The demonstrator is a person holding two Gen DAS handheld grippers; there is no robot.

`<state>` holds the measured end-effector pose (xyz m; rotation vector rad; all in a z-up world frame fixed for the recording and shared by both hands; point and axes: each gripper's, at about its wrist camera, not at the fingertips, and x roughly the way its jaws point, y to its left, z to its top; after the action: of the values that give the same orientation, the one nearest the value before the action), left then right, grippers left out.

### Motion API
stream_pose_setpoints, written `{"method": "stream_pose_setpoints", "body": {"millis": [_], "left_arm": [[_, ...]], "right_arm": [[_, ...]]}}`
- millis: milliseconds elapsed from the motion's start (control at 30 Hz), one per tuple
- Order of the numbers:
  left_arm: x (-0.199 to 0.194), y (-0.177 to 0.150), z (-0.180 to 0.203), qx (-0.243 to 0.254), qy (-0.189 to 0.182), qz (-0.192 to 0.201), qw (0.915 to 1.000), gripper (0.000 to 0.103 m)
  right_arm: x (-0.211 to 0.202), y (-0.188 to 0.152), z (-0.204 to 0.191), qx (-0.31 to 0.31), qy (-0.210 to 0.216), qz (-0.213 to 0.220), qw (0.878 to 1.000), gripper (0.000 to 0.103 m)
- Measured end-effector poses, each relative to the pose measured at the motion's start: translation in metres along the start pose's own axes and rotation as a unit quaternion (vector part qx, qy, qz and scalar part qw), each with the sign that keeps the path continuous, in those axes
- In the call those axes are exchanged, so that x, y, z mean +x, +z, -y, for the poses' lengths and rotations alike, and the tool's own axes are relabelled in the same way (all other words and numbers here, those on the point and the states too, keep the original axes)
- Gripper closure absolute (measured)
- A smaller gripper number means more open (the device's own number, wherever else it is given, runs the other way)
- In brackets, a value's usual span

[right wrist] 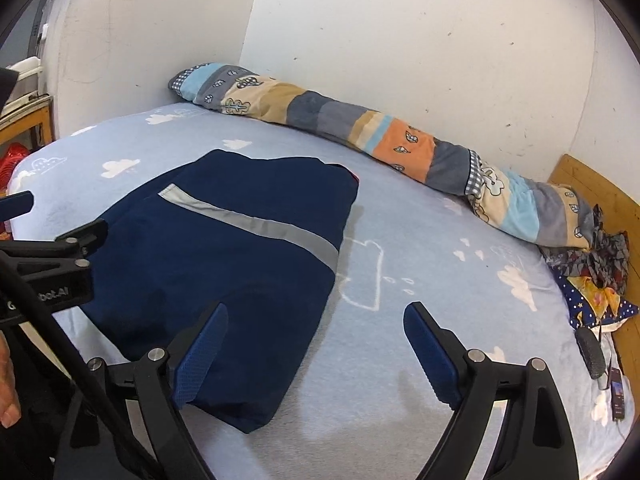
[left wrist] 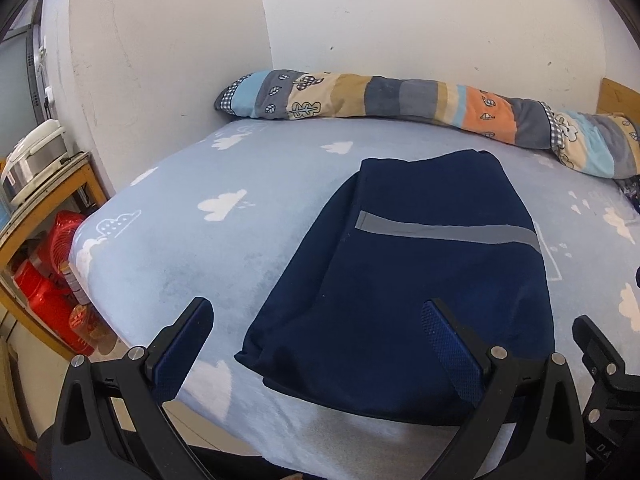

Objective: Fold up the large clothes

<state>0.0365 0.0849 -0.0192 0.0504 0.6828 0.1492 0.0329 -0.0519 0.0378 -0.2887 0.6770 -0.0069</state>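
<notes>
The bed [left wrist: 192,240], under a pale blue sheet printed with white clouds, fills everything ahead of both tools, and a long patchwork pillow [left wrist: 400,96] lies along the wall at its far side. On the sheet rests the task's thing, a navy jacket [left wrist: 408,280] with a grey stripe across it, already folded into a compact oblong. Its long axis runs away from the tools toward the pillow, and its near short edge lies at the bed's near edge, just in front of the fingers. The left tool [left wrist: 316,344] sits squarely before that near edge: its right finger stands over the cloth and its left finger over bare sheet, so the jacket's left side falls between them. The right tool [right wrist: 316,344] is offset to the jacket's right: only its left finger overlaps the near right corner, and its right finger hangs over open sheet. By my judgement the left hand is the better placed for another fold or a lift. Both tools are released, jaws spread wide, gripping nothing; whether any pad brushes the cloth I cannot tell.
</notes>
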Motion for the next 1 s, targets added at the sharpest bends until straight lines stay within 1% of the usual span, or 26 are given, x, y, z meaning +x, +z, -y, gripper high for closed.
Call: {"method": "stream_pose_setpoints", "body": {"millis": [267, 533, 700, 1000], "left_arm": [[-0.003, -0.001, 0.009, 0.029, 0.007, -0.009, 0.9995, 0.0], [-0.01, -0.005, 0.02, 0.055, 0.015, 0.004, 0.9984, 0.0], [-0.011, -0.005, 0.021, 0.055, 0.011, 0.006, 0.9984, 0.0], [-0.013, -0.006, 0.024, 0.06, 0.018, 0.01, 0.998, 0.0]], "right_arm": [[0.001, 0.001, 0.002, 0.005, 0.002, -0.004, 1.0, 0.011], [-0.001, 0.0, 0.001, 0.005, 0.006, -0.003, 1.0, 0.011], [0.0, 0.001, 0.001, 0.008, 0.006, -0.005, 1.0, 0.011], [-0.001, 0.001, -0.001, 0.008, 0.003, -0.005, 1.0, 0.011]]}}
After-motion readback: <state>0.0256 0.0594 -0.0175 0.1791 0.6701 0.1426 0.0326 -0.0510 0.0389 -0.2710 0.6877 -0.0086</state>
